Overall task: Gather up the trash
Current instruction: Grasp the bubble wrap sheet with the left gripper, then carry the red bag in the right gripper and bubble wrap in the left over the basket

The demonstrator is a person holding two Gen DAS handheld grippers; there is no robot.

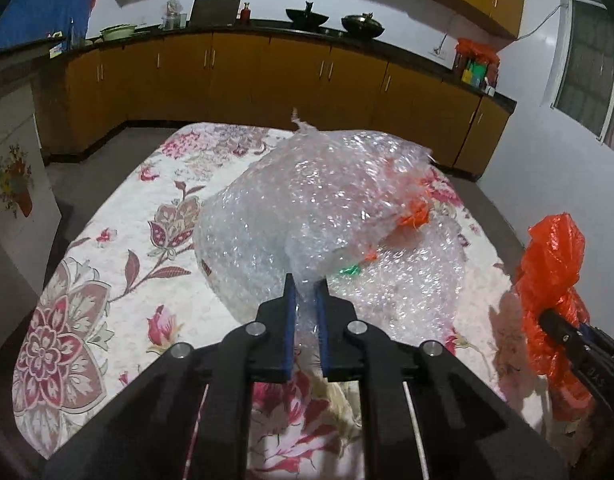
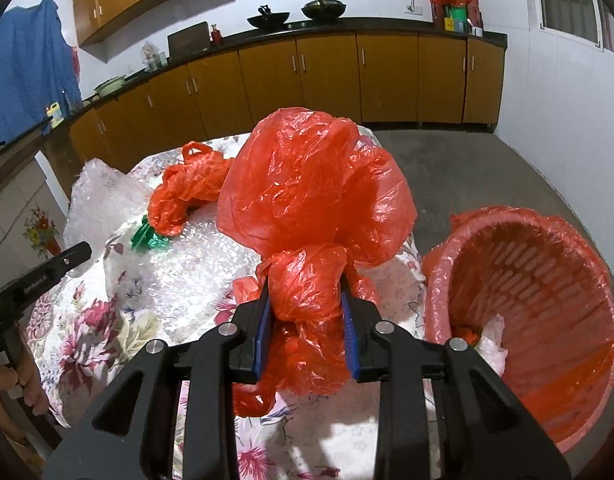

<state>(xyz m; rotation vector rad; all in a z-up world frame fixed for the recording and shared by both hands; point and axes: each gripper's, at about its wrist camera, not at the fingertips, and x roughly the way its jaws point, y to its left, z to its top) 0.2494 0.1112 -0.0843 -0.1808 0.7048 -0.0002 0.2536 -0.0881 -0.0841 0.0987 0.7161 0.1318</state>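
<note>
Left tongs [image 1: 306, 286] clamped on bubble wrap [image 1: 307, 200], lifted above floral tabletop [image 1: 119, 248]. Right tongs [image 2: 306, 292] gripping red bag [image 2: 315, 188] over tabletop's right edge. Lined basket [image 2: 547, 300] just right of tabletop.

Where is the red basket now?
In the right wrist view, the red basket stands at the right, on the floor beside the flowered table, lined with red plastic.

bag [image 2: 319, 196]: red | basket [image 2: 547, 280]: pink | cloth [image 1: 107, 280]: white w/ pink floral | cabinets [image 1: 267, 76]: orange-brown
</note>
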